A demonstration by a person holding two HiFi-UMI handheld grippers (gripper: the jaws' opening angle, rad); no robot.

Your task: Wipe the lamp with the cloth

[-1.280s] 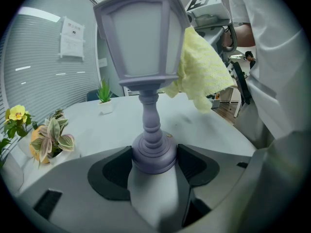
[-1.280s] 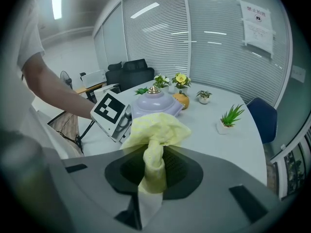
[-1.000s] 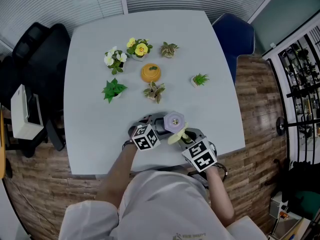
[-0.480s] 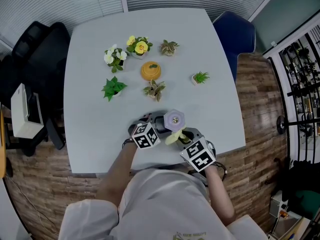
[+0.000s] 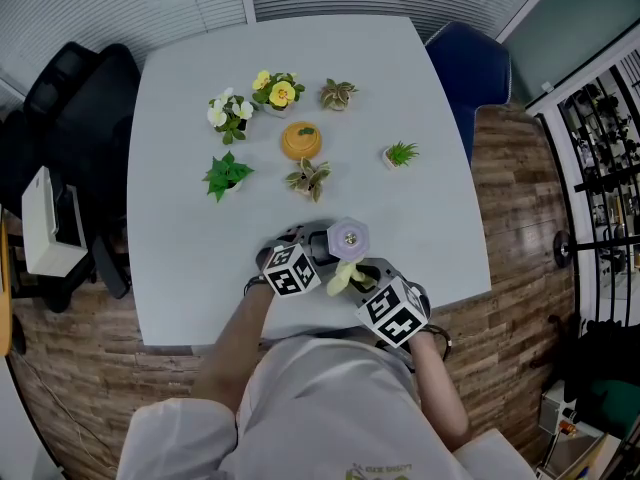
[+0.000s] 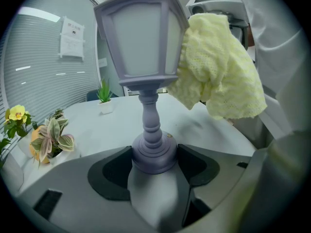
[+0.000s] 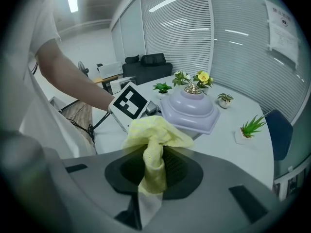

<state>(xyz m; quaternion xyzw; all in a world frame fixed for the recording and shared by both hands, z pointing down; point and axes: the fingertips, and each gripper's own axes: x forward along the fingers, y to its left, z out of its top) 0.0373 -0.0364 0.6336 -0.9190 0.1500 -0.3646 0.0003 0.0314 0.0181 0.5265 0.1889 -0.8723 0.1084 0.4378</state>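
Note:
A lilac lantern-style lamp [image 5: 348, 238] stands upright on the white table [image 5: 190, 168] near its front edge. My left gripper [image 5: 316, 254] is shut on the lamp's round base [image 6: 154, 155], one jaw on each side of it. Right of that, my right gripper [image 5: 364, 286] is shut on a bunched pale yellow cloth [image 5: 344, 276]. In the left gripper view the cloth [image 6: 218, 72] presses against the right side of the lampshade [image 6: 141, 38]. The right gripper view shows the cloth [image 7: 153, 144] pinched between the jaws, just in front of the lamp's top [image 7: 190, 108].
Several small potted plants stand on the far half of the table: yellow and white flowers [image 5: 275, 93], an orange pot [image 5: 301, 143], a green plant [image 5: 227, 178], a striped plant [image 5: 309, 180] and a grass tuft [image 5: 400, 156]. A blue chair [image 5: 470, 73] and black chair [image 5: 75, 118] flank the table.
The right gripper has shifted slightly left and rolled, dragging the cloth a little along the lamp's near side. The left gripper and the lamp have stayed put.

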